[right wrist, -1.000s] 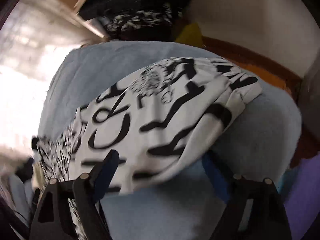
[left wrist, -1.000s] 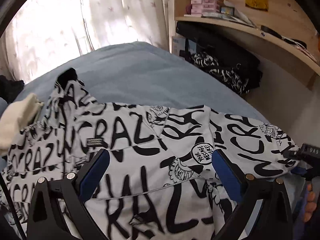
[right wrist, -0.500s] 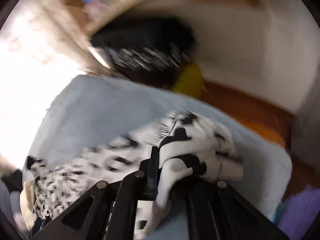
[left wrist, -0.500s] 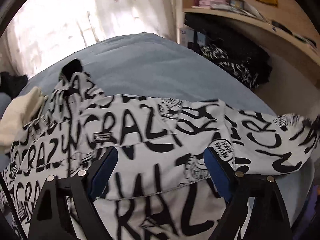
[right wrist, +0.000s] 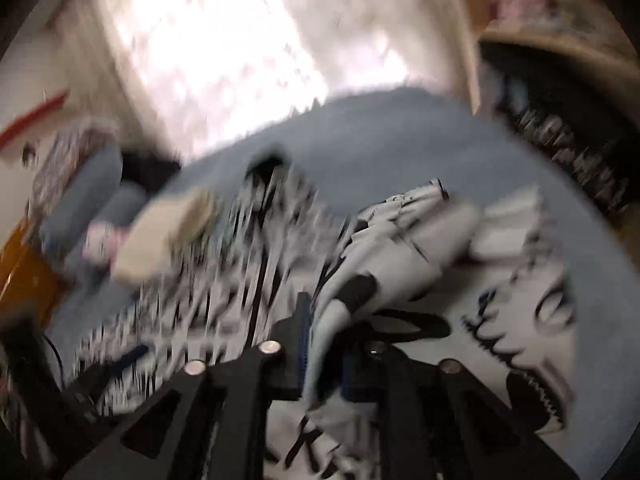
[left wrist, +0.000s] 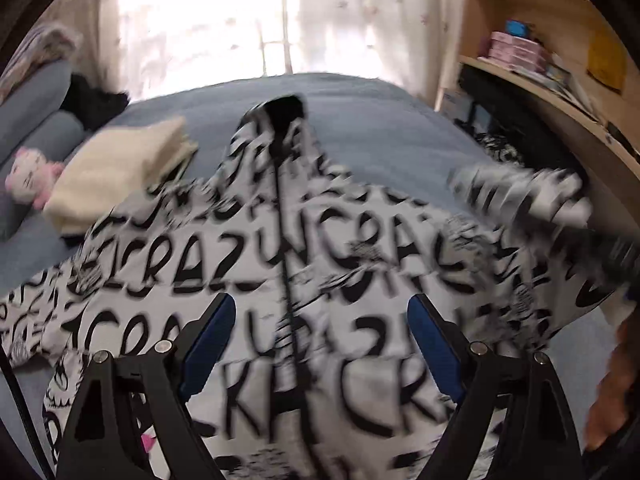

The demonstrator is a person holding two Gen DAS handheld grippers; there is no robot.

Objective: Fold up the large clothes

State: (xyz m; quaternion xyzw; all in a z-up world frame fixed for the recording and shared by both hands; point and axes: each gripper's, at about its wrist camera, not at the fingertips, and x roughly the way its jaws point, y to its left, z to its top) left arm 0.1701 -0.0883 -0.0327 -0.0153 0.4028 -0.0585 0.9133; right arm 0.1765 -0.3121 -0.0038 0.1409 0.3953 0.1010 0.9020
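Bed [left wrist: 392, 120]: blue cover, filling the middle of both views, running up toward a bright curtained window at 12 o'clock.
Jacket [left wrist: 256, 264]: white with black lettering, spread front-up across the near half of the bed, its dark zip running toward 12 o'clock (print smeared by motion blur).
Sleeve [right wrist: 404, 252]: a fold of the jacket lifted off the bed at 3 o'clock of the zip, bunched and trailing toward 1 o'clock.
Cream folded cloth [left wrist: 120, 168]: on the bed at 10 o'clock of the jacket, touching its edge.
Left gripper [left wrist: 320, 332]: fingers spread wide over the jacket's chest, nothing pinched between them.
Right gripper [right wrist: 324, 340]: jaws nearly together and easing apart, the sleeve fabric pinched between them.
Pink plush toy [left wrist: 30, 178]: at 9 o'clock, beside the cream cloth.
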